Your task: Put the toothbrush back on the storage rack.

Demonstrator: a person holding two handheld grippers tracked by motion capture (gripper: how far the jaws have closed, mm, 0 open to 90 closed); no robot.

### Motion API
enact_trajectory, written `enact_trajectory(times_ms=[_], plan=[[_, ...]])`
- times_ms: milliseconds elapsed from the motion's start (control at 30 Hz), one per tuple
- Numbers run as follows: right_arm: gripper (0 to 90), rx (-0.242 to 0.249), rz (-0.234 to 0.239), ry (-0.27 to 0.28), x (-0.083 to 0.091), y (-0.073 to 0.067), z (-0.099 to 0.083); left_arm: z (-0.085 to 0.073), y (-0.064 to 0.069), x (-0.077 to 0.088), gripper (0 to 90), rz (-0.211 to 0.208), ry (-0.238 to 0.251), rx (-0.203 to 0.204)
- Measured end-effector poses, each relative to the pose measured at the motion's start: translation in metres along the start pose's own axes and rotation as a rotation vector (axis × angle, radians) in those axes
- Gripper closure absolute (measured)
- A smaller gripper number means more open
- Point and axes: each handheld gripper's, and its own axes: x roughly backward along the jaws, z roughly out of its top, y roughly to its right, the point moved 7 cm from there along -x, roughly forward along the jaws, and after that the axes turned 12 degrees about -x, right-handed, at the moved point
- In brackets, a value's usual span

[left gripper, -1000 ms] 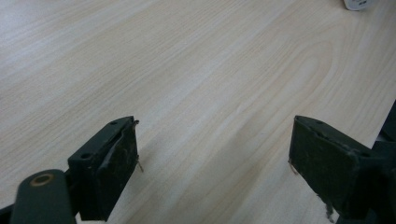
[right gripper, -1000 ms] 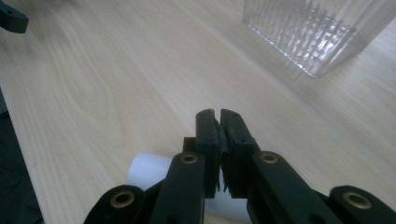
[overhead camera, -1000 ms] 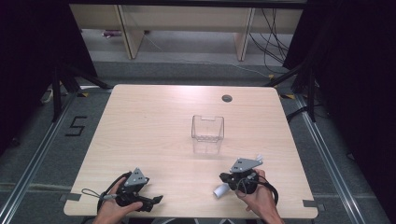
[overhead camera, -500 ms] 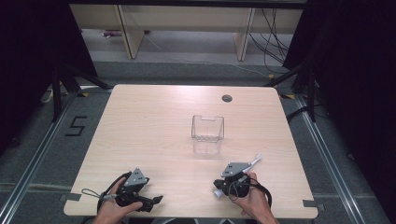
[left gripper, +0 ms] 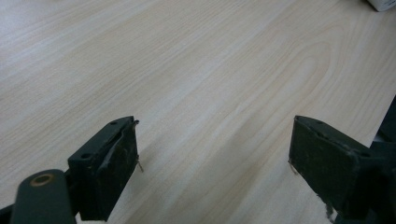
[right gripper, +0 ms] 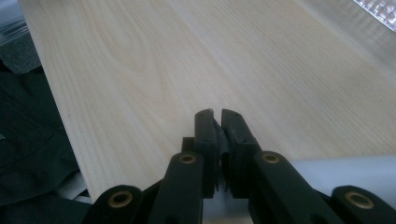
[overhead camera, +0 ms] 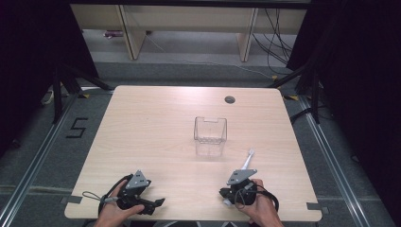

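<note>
My left gripper [overhead camera: 158, 202] rests near the table's front left edge, pointing right. Its jaws stand wide apart over bare wood [left gripper: 215, 154] with nothing between them. My right gripper [overhead camera: 224, 193] sits at the front right, pointing left, with its jaws pressed together [right gripper: 217, 116] and nothing visible between the pads. A long white stick-like object [overhead camera: 247, 160] runs from under that gripper toward the far right; its thick end [right gripper: 341, 170] shows beside the jaws. Whether the hand holds it I cannot tell. A clear plastic box [overhead camera: 210, 135] stands at mid-table.
The light wooden table [overhead camera: 151, 123] has a round cable hole [overhead camera: 230, 100] at the back right. The front edge runs close behind both hands, with dark clothing [right gripper: 28, 135] below it. Shelving and cables stand beyond the far edge.
The right hand has shifted a little toward the front edge, and the white stick's far tip has swung slightly leftward with it. The left gripper has stayed put.
</note>
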Motion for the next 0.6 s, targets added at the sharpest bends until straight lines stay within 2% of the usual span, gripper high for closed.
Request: enact_trajectory(times_ms=[100,133,233,267,300,367,400,433,500,533,567,600], plan=[[85.4,0.002,0.001,0.007,0.001,0.002,-0.003,0.0,0.001,0.0,14.9,-0.008,0.0,0.002],[85.3,0.0,-0.013,0.01,0.002,0.003,-0.003,0.0,0.001,0.0,14.9,-0.007,0.001,0.004],[85.1,-0.003,0.002,-0.012,0.005,0.004,-0.006,0.0,0.0,0.0,14.9,-0.008,0.002,0.003],[85.1,-0.001,-0.014,0.004,0.005,0.006,-0.006,0.0,0.001,0.0,14.9,-0.008,0.002,0.004],[85.1,-0.019,-0.022,-0.004,0.007,0.006,-0.008,0.0,0.001,0.0,14.9,-0.007,0.002,0.003],[85.1,-0.009,-0.019,-0.002,0.008,0.006,-0.009,0.001,0.001,0.0,14.9,-0.006,0.01,0.012],[85.0,-0.006,-0.003,-0.018,0.011,0.007,-0.01,0.001,0.001,0.0,14.9,-0.007,0.012,0.013],[85.0,-0.006,-0.003,-0.02,0.011,0.007,-0.01,0.0,0.0,0.0,14.9,-0.007,0.002,0.004],[85.0,-0.045,-0.024,-0.017,0.013,0.007,-0.013,0.0,0.0,0.0,14.9,-0.007,0.001,0.005],[85.0,-0.018,-0.02,-0.02,0.015,0.009,-0.013,0.0,0.001,0.0,14.9,-0.006,0.002,0.005],[85.0,-0.025,-0.011,-0.026,0.015,0.008,-0.015,0.0,0.001,0.0,14.9,-0.006,0.002,0.005],[85.0,-0.029,-0.028,-0.022,0.016,0.01,-0.016,0.001,0.001,0.0,14.9,-0.005,0.011,0.014]])
